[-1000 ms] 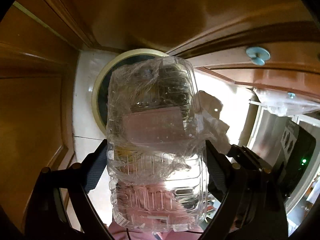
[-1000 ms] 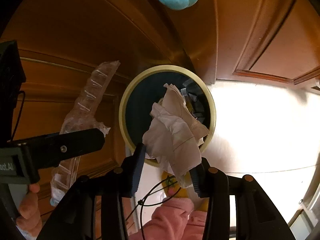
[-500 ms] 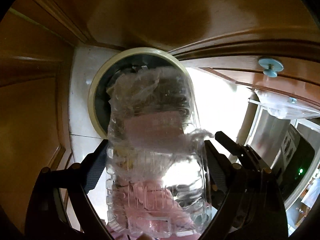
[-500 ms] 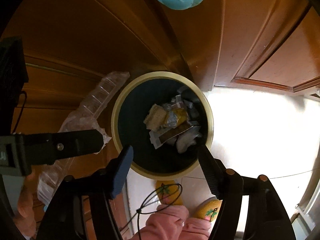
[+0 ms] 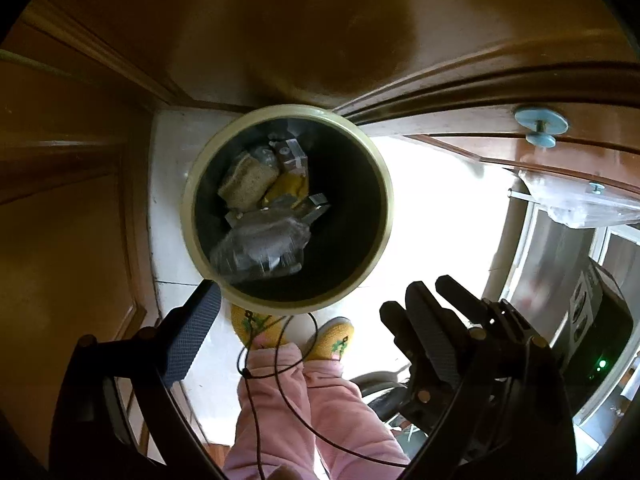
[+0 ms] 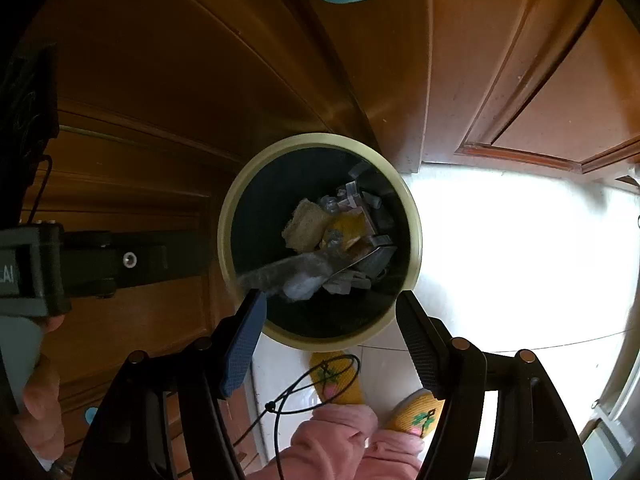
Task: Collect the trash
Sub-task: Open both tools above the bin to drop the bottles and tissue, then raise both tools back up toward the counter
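Clear plastic tray [image 5: 260,248] lies among trash inside the cream-rimmed bin [image 5: 384,184], directly below both tongs; left gripper [image 5: 312,308] and right gripper [image 6: 330,316] gape wide, empty.

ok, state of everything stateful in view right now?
left hand-held gripper: open, empty
right hand-held gripper: open, empty
bin: uncovered, upright, partly filled with trash
clear plastic tray: inside the bin, on top of the trash
cabinet doors: shut
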Tool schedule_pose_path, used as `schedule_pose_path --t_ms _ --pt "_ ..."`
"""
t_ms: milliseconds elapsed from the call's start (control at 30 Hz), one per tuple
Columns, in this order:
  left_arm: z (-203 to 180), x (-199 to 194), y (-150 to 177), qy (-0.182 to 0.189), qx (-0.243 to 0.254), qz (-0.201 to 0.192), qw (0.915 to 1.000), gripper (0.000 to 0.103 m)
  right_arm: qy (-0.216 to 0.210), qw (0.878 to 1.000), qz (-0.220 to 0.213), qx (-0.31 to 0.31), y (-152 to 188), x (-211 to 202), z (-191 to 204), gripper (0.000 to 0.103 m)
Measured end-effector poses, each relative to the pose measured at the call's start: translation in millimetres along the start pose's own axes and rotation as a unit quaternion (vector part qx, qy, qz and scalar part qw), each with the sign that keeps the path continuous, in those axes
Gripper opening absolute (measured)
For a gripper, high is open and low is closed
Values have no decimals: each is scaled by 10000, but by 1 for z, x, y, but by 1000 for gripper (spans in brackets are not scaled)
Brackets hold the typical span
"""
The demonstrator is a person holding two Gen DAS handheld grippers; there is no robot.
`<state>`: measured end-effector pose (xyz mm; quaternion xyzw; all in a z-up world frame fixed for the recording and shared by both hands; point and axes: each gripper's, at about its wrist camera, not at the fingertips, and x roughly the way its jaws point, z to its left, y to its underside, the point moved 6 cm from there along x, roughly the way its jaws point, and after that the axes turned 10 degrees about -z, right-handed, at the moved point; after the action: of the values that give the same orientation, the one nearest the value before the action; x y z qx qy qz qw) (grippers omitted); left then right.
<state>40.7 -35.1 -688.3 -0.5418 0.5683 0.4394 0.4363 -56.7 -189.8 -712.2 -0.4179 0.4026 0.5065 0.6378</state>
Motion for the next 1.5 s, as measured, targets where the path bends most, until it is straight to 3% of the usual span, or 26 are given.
schedule_pose_path --t_ms 300,500,767,967,1200,1500 --pt "16 -21 7 -171 -316 -155 9992 92 106 9999 -15 43 9 -17 -5 68" --pt "26 -59 31 -325 -485 -266 9979 92 91 9999 -41 124 18 -51 -2 68" --pt "-1 -149 82 -343 -340 -414 9980 92 -95 9997 -192 77 29 -138 23 68" --pt "-32 -238 109 -337 -46 -785 9963 92 -209 9985 -452 -246 31 -223 57 68" --pt "-68 -361 116 -509 358 -1631 9846 92 -263 9943 -774 -680 25 -326 87 68" --pt "-124 -511 112 -691 939 -2789 9532 92 -452 9844 -1554 -690 -5 -458 106 68"
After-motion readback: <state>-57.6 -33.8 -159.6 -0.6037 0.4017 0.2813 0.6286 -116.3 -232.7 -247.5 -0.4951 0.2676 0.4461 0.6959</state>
